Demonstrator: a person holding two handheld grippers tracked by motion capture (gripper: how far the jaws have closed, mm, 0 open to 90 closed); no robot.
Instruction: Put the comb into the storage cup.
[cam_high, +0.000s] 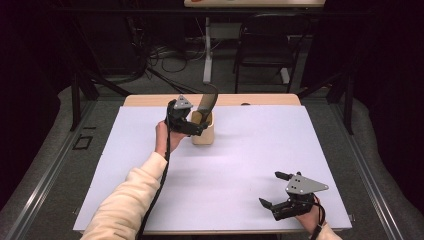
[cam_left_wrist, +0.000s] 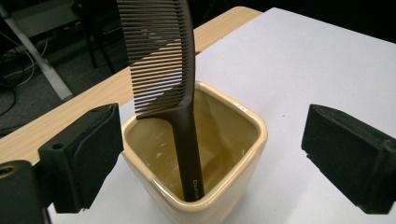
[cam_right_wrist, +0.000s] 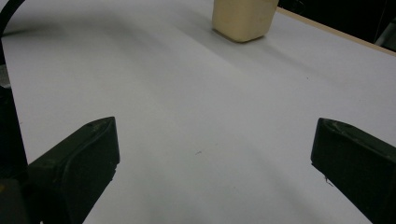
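Note:
A dark brown comb (cam_high: 207, 102) stands handle-down in a cream square cup (cam_high: 204, 134) near the far side of the table, its teeth sticking up above the rim. In the left gripper view the comb (cam_left_wrist: 159, 56) leans against the near wall of the cup (cam_left_wrist: 259, 128). My left gripper (cam_high: 194, 127) is right beside the cup; its pads (cam_left_wrist: 88, 154) stand wide apart on either side, touching neither cup nor comb, so the left gripper (cam_left_wrist: 215, 156) is open. My right gripper (cam_high: 270, 188) rests open near the front right of the table, nothing between its jaws (cam_right_wrist: 210, 163). The cup (cam_right_wrist: 243, 18) lies far ahead of it.
A white sheet (cam_high: 250, 150) covers the table, with a wooden strip (cam_high: 270, 99) along its far edge. Beyond the table stand a dark chair (cam_high: 265, 45) and a white table leg (cam_high: 207, 50), with cables on the floor.

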